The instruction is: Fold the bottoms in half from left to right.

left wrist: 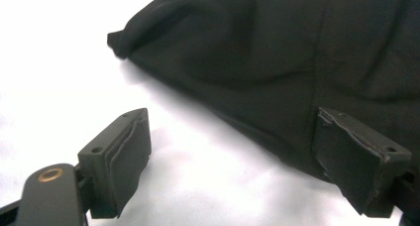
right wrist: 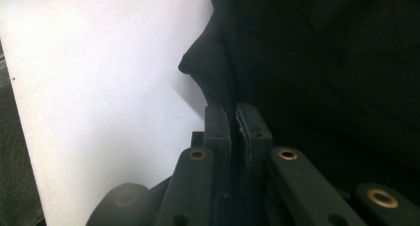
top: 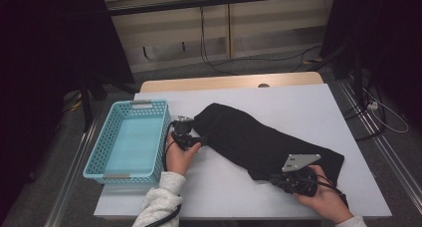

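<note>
Far left, the basket (top: 130,140) sits by the table (top: 318,107) edge. Left gripper (top: 189,136) gapes wide at the cloth's (top: 254,137) upper-left end, holding nothing. The cloth sprawls mid-frame to lower right: soft, light, floppy, best pinched at hems. Right gripper (right wrist: 232,118) is clamped on its near edge; bare table lies upper right.

White table (top: 278,100), black cloth (top: 249,137), basket (top: 110,132)
</note>
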The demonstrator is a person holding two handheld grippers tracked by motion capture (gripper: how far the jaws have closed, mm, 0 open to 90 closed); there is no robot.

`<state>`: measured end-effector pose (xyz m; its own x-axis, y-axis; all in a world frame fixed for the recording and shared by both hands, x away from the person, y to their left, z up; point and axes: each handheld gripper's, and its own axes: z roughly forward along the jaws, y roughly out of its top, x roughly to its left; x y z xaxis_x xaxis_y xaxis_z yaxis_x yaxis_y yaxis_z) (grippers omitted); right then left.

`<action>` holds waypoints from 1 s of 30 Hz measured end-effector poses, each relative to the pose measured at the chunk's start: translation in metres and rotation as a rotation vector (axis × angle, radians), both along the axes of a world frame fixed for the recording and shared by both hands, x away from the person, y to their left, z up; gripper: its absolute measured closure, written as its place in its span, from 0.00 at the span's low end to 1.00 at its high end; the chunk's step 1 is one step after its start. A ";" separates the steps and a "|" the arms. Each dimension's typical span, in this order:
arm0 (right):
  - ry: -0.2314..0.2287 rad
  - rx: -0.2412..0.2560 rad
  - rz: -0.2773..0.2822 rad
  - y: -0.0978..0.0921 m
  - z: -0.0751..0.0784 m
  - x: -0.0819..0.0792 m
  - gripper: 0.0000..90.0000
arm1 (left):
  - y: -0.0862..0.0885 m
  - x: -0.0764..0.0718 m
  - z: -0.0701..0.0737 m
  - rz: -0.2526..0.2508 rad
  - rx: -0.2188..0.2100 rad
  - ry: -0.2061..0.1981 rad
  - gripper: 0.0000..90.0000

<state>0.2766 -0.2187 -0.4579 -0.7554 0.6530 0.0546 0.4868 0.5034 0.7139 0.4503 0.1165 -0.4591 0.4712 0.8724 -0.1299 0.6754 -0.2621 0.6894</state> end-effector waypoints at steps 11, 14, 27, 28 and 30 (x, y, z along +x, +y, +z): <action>-0.002 0.008 -0.002 0.001 -0.002 0.002 0.94 | -0.008 0.009 0.000 -0.007 -0.053 0.011 0.69; -0.006 0.009 -0.006 0.001 -0.001 0.003 0.94 | -0.007 0.013 0.000 -0.014 -0.087 0.033 0.87; -0.012 0.029 0.040 0.004 0.004 -0.001 0.84 | -0.001 0.018 0.018 0.007 -0.102 0.015 0.93; -0.014 0.028 0.032 0.005 0.004 -0.001 0.82 | -0.002 0.017 0.016 0.011 -0.091 0.010 0.89; -0.026 0.023 0.035 0.008 0.004 -0.001 0.77 | -0.002 0.016 0.013 0.004 -0.059 0.009 0.76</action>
